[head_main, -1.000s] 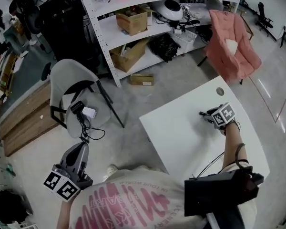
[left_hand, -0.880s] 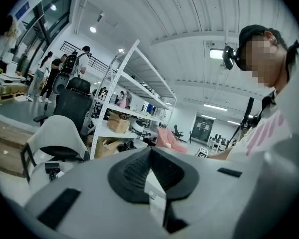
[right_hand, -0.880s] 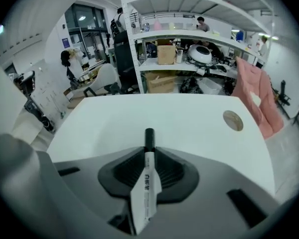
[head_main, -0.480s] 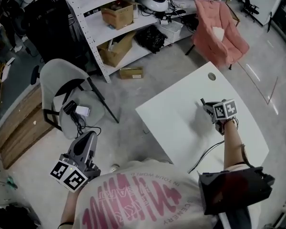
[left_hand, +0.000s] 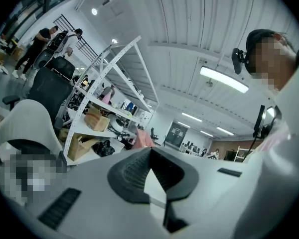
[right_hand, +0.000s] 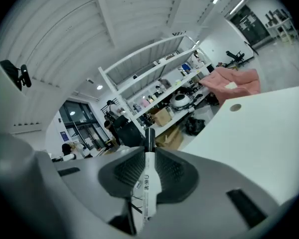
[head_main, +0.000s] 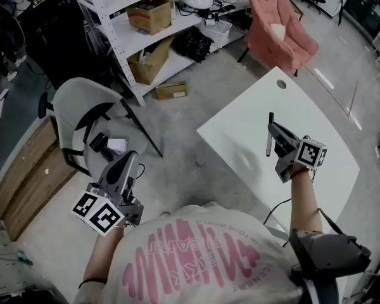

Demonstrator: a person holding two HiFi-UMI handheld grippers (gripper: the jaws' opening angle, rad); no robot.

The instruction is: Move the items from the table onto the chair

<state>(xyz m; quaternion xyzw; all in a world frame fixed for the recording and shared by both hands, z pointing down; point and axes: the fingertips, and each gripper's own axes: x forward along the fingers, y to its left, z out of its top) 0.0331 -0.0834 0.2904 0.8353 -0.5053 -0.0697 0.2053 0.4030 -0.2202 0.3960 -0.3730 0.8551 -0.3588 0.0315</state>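
Head view has the right tool raised over the white bench, closed on a marker pen that stands nearly upright across its tips. Its jaws have just been closing, and in the right gripper view the ribbed pads press on the printed white barrel from both sides, with the black cap sticking out past the tips and the tail end running back toward the camera. I judge the pen light and stiff, with a smooth round barrel that could swivel or slide in a loose pinch, so a hold near mid-barrel, much as here, suits it best. It looks lifted off the bench, with only a faint shadow beneath. The left tool hangs low beside the person, pointing toward the grey chair; in the left gripper view its pads meet at the tips with nothing between them. A black corded device lies on the chair seat, well apart from the pen, with open floor between chair and bench.
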